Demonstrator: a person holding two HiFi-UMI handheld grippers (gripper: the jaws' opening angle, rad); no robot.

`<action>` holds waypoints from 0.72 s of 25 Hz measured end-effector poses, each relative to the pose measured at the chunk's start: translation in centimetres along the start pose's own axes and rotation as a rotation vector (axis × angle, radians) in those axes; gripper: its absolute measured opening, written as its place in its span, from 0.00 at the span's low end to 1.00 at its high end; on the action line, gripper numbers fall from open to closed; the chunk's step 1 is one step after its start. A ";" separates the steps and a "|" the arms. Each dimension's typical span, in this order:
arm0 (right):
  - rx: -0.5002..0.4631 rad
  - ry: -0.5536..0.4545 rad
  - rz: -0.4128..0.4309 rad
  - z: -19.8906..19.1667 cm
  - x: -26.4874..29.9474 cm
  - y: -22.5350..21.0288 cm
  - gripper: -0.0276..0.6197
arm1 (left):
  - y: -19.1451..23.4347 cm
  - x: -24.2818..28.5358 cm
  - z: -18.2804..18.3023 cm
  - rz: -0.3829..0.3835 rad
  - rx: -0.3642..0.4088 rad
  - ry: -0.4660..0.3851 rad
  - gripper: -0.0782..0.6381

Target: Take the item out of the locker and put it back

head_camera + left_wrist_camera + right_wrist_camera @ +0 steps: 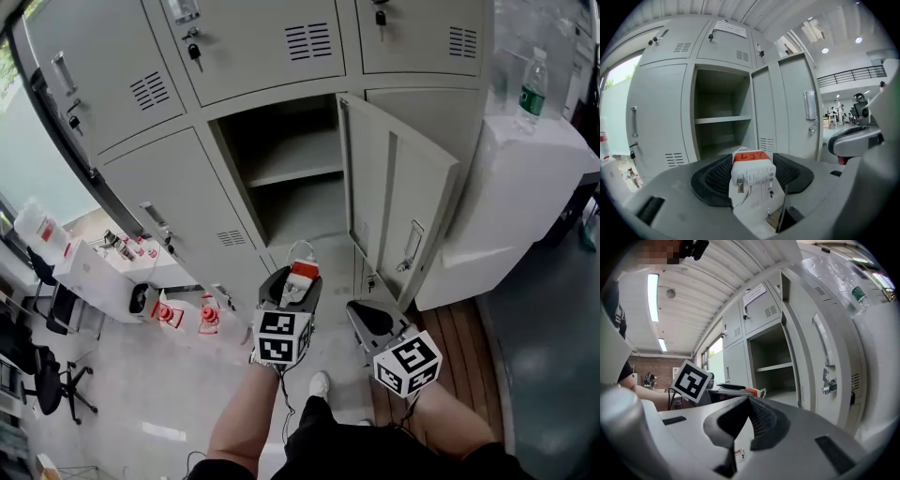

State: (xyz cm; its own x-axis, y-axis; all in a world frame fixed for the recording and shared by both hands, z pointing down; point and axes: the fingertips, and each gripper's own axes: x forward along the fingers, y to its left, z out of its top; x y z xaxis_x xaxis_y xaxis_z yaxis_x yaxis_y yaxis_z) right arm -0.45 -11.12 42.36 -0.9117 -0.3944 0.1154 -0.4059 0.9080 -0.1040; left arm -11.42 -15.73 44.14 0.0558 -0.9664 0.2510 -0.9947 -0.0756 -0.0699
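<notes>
The left claw (pixel 292 284) is closed on a white adapter (pixel 753 177) with a red-taped top. The block is pinched between the two dark pads, and its thin white cord (pixel 302 247) loops out beyond the claw tips. The right claw (pixel 373 322) is seen shut with nothing in it, its pads pressed together in the right gripper view. It is held just beside the left one, on the door's side.

Ahead of and above the left claw, the locker (pixel 281 178) stands open, its door (pixel 398 202) swung out ahead of the right claw. The compartment is seen bare, both on the shelf (pixel 723 120) and on the floor beneath it.

The item is therefore judged to be out of the locker, so the taking-out half looks done and the putting-back half remains. For the next move, the left claw would need to be carried forward and upward through the doorway, clear of the door edge. The adapter would then be lowered until it rests on the floor or shelf before the pads are parted, with the loose cord kept from snagging.
</notes>
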 end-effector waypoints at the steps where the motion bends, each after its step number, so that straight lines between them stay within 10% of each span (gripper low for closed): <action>1: 0.002 0.002 0.008 -0.1 -0.5 0.3 0.12 | -0.4 -1.1 -0.3 0.007 -0.018 -0.003 0.50; 18: 0.032 0.040 0.124 -2.5 -1.1 9.3 0.12 | -0.8 -17.7 -5.6 0.129 -0.125 0.003 0.50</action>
State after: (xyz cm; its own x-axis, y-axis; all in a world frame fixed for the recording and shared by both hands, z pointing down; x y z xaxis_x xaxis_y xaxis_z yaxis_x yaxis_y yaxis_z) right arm -3.03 -1.92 43.74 -0.9521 -0.2723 0.1391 -0.2922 0.9444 -0.1510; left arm -12.12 2.86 45.17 -0.0734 -0.9652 0.2511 -0.9966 0.0807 0.0191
